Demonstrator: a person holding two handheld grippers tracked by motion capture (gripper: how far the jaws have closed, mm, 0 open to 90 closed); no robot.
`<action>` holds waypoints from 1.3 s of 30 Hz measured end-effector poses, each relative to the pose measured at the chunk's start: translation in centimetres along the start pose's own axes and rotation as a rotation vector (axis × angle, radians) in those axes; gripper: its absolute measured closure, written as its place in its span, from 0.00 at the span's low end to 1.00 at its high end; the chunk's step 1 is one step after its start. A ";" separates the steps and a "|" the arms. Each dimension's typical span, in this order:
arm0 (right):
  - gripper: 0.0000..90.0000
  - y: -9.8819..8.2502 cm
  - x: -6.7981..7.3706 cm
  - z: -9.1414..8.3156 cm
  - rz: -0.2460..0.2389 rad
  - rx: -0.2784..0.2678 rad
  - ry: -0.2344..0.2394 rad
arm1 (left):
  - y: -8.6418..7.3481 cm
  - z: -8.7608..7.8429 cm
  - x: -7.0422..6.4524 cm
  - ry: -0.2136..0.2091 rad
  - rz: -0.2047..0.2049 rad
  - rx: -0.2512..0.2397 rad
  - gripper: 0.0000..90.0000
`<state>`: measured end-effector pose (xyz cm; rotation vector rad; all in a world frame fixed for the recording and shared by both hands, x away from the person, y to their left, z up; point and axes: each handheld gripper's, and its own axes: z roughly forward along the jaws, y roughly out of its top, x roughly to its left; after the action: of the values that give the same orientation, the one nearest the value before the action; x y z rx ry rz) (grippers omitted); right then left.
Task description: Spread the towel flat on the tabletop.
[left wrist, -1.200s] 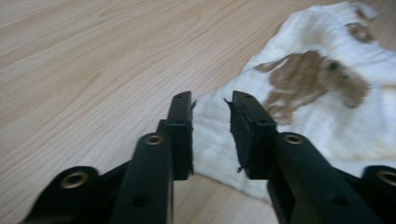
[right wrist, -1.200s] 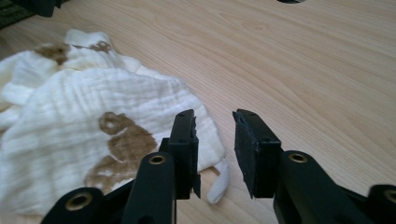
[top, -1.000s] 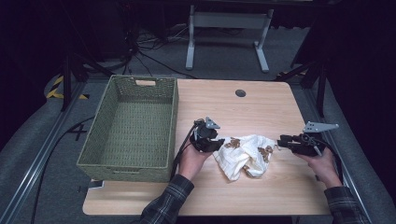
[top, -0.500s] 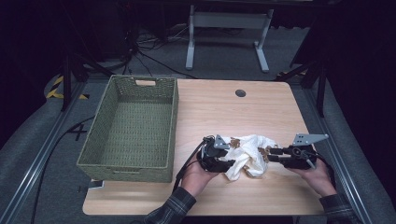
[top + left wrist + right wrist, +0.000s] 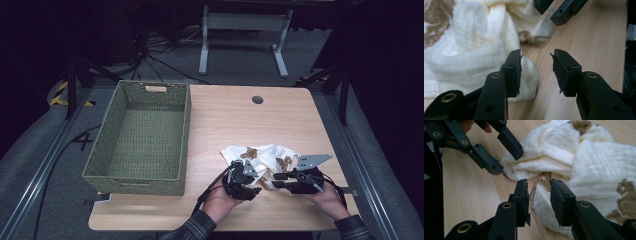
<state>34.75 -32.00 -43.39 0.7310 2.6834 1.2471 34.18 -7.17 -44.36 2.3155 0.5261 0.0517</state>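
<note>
Both our grippers have come nearer us along the cloth (image 5: 260, 159), partly hiding its near edge, the left gripper (image 5: 536, 72) part-open on nothing after just narrowing, the right gripper (image 5: 539, 200) narrowly straddling a fold, the basket (image 5: 102, 170) bare.

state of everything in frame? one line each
cloth: crumpled on the table, not lifted
basket: upright, empty
left gripper: open, cloth edge by one jaw, nothing gripped
right gripper: open, a cloth corner between the jaws, pads not pressing
table: holds basket and cloth
</note>
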 end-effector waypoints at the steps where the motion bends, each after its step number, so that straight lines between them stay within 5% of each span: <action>1: 0.75 0.0 0.0 0.3 -0.006 0.011 0.001 | -0.1 0.3 0.0 0.003 -0.006 0.002 0.65; 5: 0.75 -0.2 -0.1 1.3 -0.017 0.045 -0.008 | -0.4 1.2 0.3 0.028 0.003 0.064 0.65; 11: 0.83 -0.6 -0.2 2.5 -0.036 0.104 -0.017 | -0.3 1.4 0.3 0.094 0.031 0.058 0.83; 17: 0.97 -0.6 -0.3 2.2 -0.051 0.095 -0.043 | -0.1 1.2 0.9 0.076 0.011 0.064 0.95; 26: 0.97 -0.6 -0.9 0.3 -0.028 0.028 -0.054 | 0.1 -1.2 1.7 0.041 -0.031 -0.017 0.95; 39: 0.98 -1.1 -2.3 -2.8 0.006 -0.045 -0.103 | -0.3 -4.6 4.1 0.091 -0.098 -0.118 0.96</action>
<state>35.62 -35.58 -42.60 0.7759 2.5651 1.2315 36.93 -2.38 -41.73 2.1771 0.6646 0.1384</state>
